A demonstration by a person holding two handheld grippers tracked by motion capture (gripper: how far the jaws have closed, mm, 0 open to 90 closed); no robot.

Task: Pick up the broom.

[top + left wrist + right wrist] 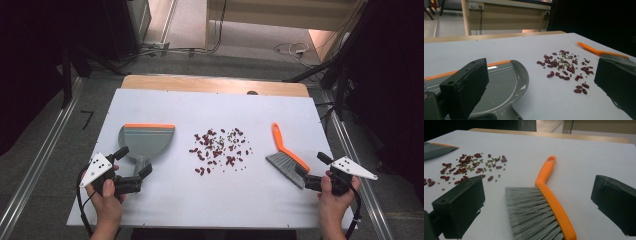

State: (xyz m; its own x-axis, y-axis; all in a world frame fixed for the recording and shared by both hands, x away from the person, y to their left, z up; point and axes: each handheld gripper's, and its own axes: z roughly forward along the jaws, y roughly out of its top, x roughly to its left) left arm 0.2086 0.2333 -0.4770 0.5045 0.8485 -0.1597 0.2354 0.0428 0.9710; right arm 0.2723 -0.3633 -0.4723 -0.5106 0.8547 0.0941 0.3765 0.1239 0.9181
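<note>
Looking down on the white worktop, I see a grey dustpan with an orange lip at centre left, a scatter of red beans in the middle, and an orange-handled brush at centre right. My left gripper sits at lower left, jaws apart and empty, just beside the dustpan's handle. My right gripper sits at lower right, jaws apart, flanking the brush's grey bristles without touching them.
</note>
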